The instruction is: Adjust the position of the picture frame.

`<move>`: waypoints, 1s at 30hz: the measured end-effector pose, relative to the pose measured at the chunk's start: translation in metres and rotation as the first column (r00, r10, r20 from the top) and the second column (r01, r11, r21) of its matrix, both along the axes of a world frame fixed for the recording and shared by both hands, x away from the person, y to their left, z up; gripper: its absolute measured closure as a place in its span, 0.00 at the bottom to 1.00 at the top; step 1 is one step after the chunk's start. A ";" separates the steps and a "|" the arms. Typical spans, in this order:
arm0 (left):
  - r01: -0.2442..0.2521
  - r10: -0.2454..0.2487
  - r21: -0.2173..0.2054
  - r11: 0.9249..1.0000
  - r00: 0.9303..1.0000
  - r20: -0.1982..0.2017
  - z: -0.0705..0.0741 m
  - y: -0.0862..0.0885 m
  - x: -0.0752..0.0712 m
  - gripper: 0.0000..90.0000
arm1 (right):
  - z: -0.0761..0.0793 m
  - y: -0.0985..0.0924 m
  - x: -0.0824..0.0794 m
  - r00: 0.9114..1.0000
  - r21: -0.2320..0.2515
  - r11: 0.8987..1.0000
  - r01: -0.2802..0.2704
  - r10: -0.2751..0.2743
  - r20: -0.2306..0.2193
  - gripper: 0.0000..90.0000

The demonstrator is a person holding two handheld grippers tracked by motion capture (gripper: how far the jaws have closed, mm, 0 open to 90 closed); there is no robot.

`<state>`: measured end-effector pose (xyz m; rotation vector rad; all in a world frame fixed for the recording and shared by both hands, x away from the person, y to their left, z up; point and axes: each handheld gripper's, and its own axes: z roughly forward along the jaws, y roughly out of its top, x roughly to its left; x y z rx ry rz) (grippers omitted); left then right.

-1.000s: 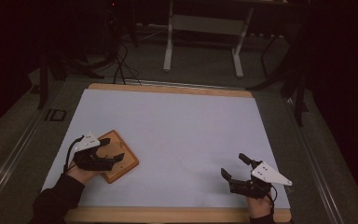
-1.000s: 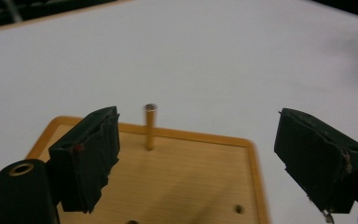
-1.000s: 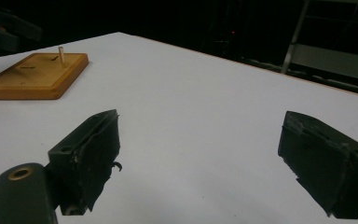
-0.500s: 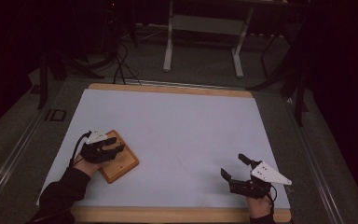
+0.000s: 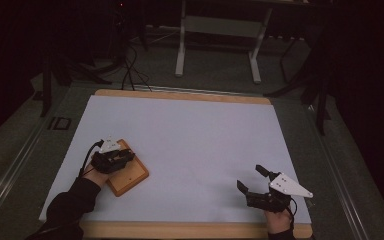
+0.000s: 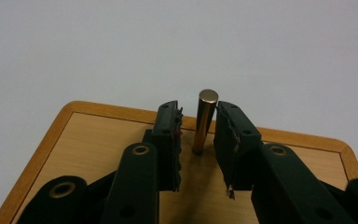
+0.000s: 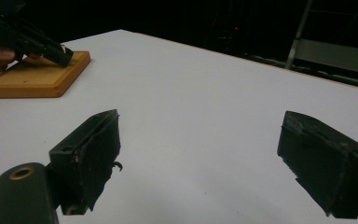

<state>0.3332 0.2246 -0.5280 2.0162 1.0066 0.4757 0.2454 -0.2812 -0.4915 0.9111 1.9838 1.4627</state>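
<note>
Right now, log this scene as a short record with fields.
surface: white table top
block: wooden block near the table's left front
peg: brass peg upright in the wooden block
left gripper: left gripper jaws have just been closing, peg between them, a gap visible on one side
right gripper: right gripper open, nothing between the jaws, near the right front

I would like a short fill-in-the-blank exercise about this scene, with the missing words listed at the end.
1. The metal peg stands upright in the wooden ____.
2. The peg is between the jaws of the ____ tongs.
3. The right tongs, near the table's front edge, have their jaws wide ____.
4. The wooden block lies on a ____ sheet.

Missing words: block; left; open; white
</note>
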 end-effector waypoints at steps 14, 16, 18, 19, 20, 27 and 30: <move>0.020 -0.020 -0.032 0.999 1.000 -0.007 -0.002 0.001 0.004 0.93 | 0.000 0.000 0.000 1.000 -0.004 1.000 -0.002 0.002 -0.002 0.14; 0.027 -0.027 -0.034 0.999 1.000 -0.007 -0.002 0.002 0.004 0.92 | 0.000 0.000 0.000 1.000 -0.005 1.000 -0.002 0.002 0.000 0.14; 0.034 -0.034 -0.029 0.999 0.999 0.002 -0.003 0.002 0.004 0.93 | 0.000 0.000 0.000 1.000 -0.006 1.000 -0.002 0.002 0.001 0.14; 0.034 -0.034 -0.024 0.999 0.999 0.004 -0.002 0.002 0.004 0.93 | 0.000 0.000 0.000 1.000 -0.006 1.000 -0.001 0.001 0.000 0.14; 0.033 -0.033 -0.013 0.999 0.999 0.015 -0.002 0.001 0.003 0.94 | 0.000 0.000 0.000 1.000 -0.005 1.000 -0.001 0.001 -0.001 0.14; 0.024 -0.024 -0.007 1.000 0.999 0.022 -0.002 0.001 0.001 0.94 | 0.000 0.000 0.000 1.000 -0.004 1.000 -0.001 0.001 -0.002 0.14; 0.022 -0.022 -0.005 1.000 1.000 0.021 -0.002 0.000 0.001 0.94 | 0.000 0.000 0.000 1.000 -0.003 1.000 -0.002 0.002 -0.003 0.14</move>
